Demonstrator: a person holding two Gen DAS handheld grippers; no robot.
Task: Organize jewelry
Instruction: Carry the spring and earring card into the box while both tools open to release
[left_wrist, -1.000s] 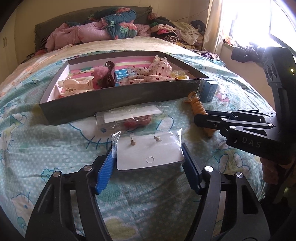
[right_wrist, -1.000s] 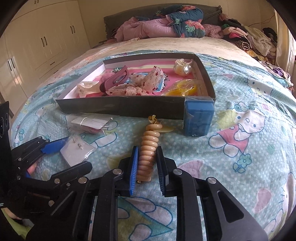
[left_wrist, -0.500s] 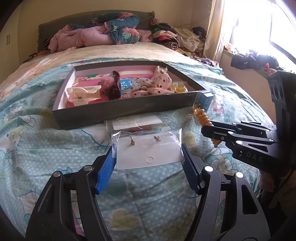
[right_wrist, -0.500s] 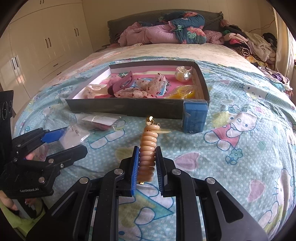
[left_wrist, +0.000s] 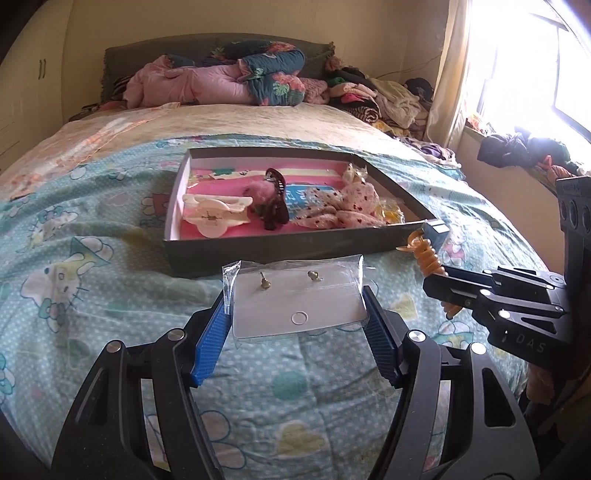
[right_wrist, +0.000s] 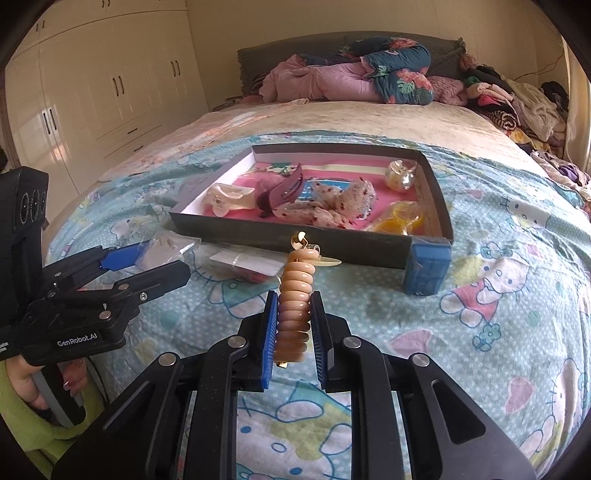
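My left gripper (left_wrist: 295, 314) is shut on a clear packet of stud earrings on a white card (left_wrist: 295, 302), held above the bedspread just before the grey box (left_wrist: 280, 251). My right gripper (right_wrist: 293, 325) is shut on a peach spiral hair clip (right_wrist: 295, 291), lifted off the bed in front of the same box (right_wrist: 295, 236). Inside the box lie a white claw clip (left_wrist: 214, 216), a dark red claw clip (left_wrist: 275, 199), a spotted scrunchie (left_wrist: 343, 206) and a yellow packet (right_wrist: 400, 219). The left gripper (right_wrist: 144, 262) with its packet also shows at the left of the right wrist view.
Another clear packet with a white card (right_wrist: 247, 262) lies on the bedspread before the box. A small blue case (right_wrist: 426, 267) stands at the box's front right corner. Piled clothes and bedding (left_wrist: 236, 81) fill the head of the bed. A person's hand (right_wrist: 29, 380) grips the left handle.
Both grippers have risen off the bedspread with what they hold. The earring packet and the spiral clip now hang higher and nearer the box's front wall.
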